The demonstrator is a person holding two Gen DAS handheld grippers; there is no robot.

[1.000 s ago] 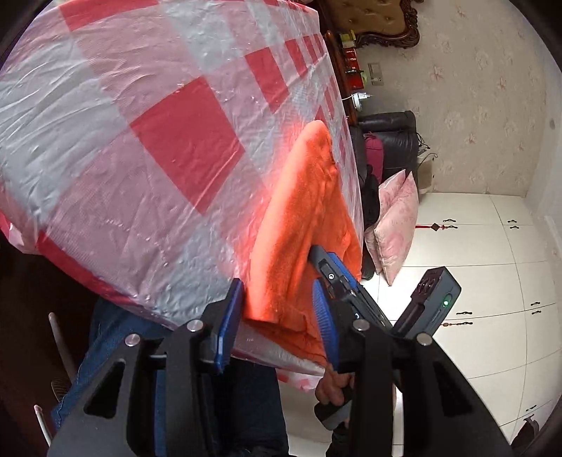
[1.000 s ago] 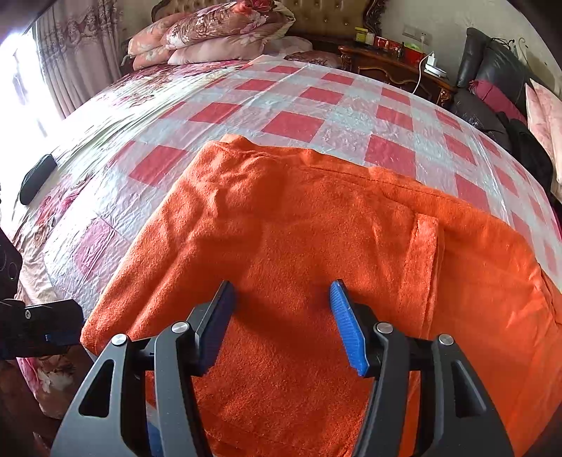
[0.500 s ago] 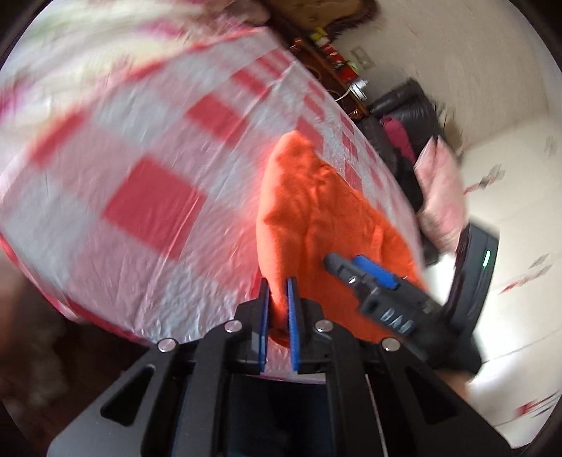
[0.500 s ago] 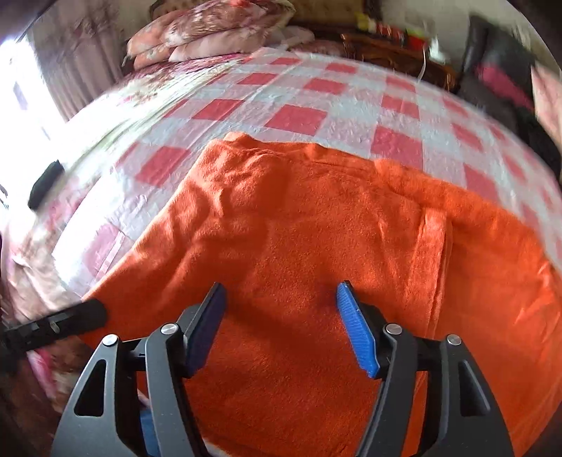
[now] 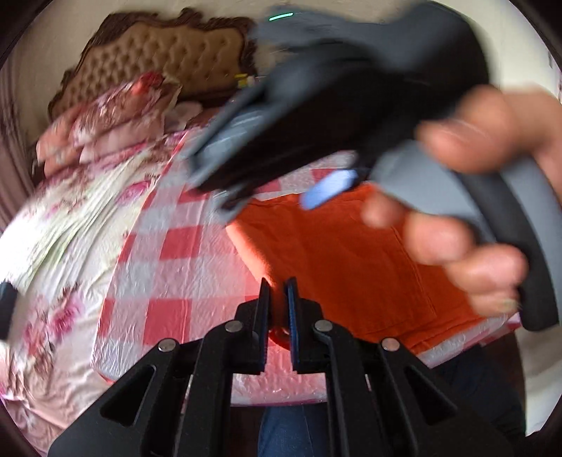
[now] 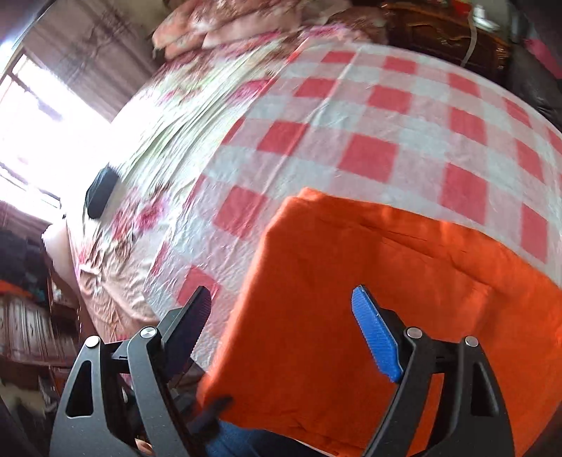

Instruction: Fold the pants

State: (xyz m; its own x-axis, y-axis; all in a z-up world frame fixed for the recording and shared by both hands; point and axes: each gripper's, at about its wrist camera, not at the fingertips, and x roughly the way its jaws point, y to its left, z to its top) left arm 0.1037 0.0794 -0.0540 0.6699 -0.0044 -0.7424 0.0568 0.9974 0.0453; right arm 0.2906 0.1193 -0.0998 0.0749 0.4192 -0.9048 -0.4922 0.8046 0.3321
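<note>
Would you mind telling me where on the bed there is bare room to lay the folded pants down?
The checked cover lies bare between the orange pants and the pillows. The flowered quilt toward the window is bare up to the dark object. The near edge is crowded: the pants and both tongs, left and right.

One orange pants (image 6: 368, 298), two tongs (image 5: 277, 302) (image 6: 281, 316).

Bed (image 6: 168, 267) w/ floral sheet; red-white checked plastic cover (image 6: 368, 116) spread over most of it. Orange pants (image 6: 351, 298) lie on the cover at the near edge, one corner hanging past the edge. Floral pillows (image 5: 105, 119) piled at the head end by the tufted headboard (image 5: 158, 52). Small black object (image 6: 100, 191) near window-side edge.
</note>
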